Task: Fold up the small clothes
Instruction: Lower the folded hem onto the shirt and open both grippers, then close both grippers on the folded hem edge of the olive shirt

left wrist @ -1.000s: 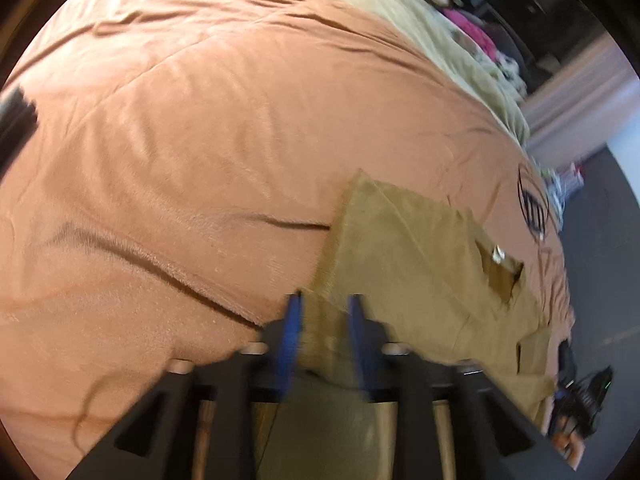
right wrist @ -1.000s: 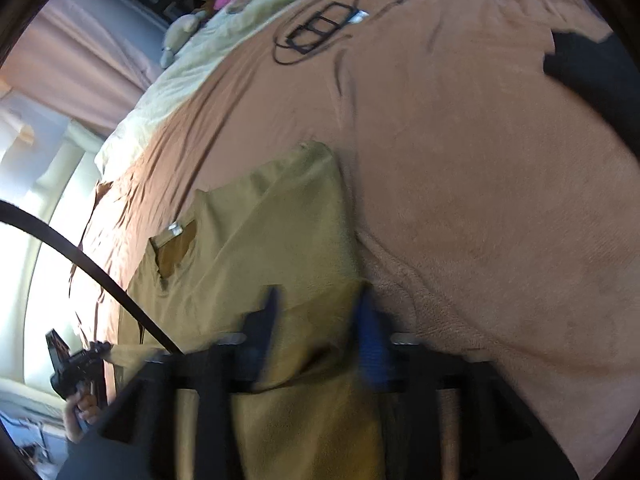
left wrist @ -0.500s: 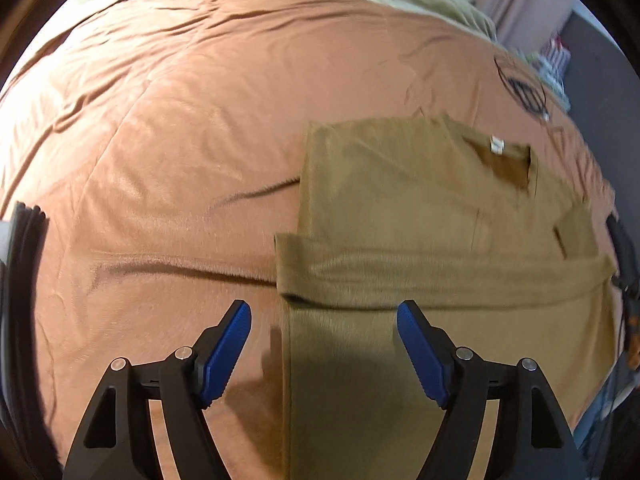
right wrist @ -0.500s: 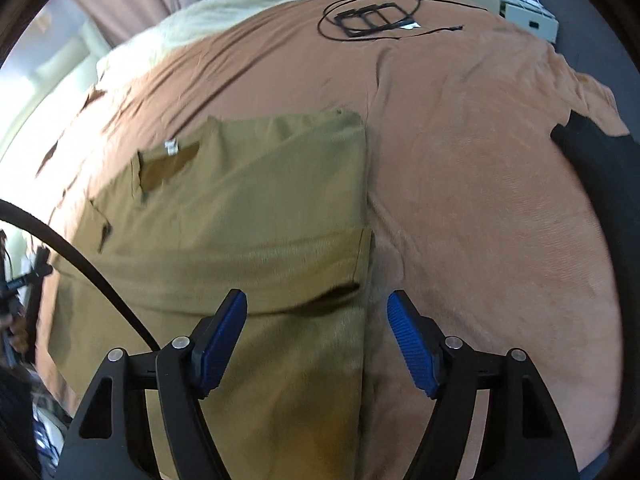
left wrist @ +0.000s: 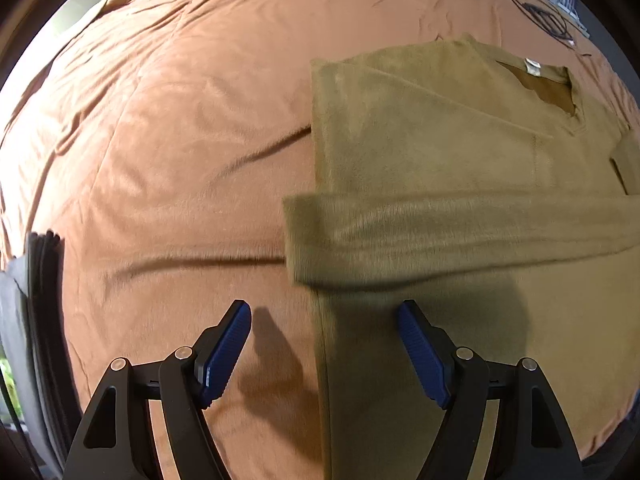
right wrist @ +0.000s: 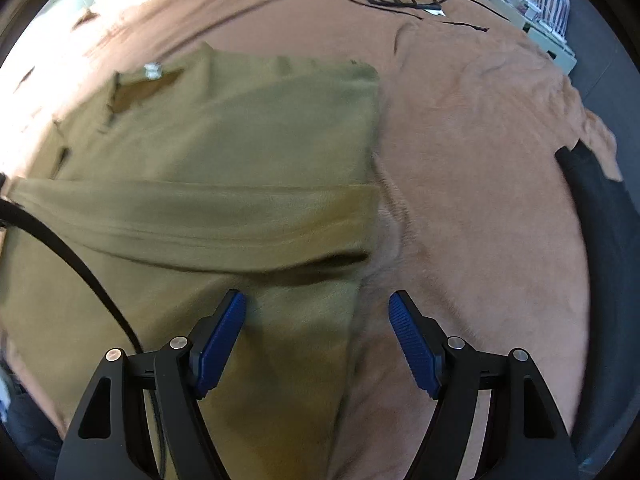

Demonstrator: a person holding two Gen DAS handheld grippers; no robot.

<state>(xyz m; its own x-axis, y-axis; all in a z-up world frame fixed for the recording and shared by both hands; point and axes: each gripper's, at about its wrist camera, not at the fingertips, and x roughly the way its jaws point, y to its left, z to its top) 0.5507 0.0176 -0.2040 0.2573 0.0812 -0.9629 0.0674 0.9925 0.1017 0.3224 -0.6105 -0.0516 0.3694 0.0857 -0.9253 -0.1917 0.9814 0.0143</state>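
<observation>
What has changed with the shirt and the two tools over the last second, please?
Both tools let go: the left tool and right tool, earlier clamped on the olive shirt, now stand open above its side edges. The sleeve now lies folded across the body. The shirt stays on the brown blanket.

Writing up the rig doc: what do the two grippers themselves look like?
Both match: left gripper and right gripper have black angular frames with triangular cutouts and silver screw heads at the joints. Each finger carries a blue ribbed pad. A black cable runs past the right gripper's frame. No hands or sleeves in view.
</observation>
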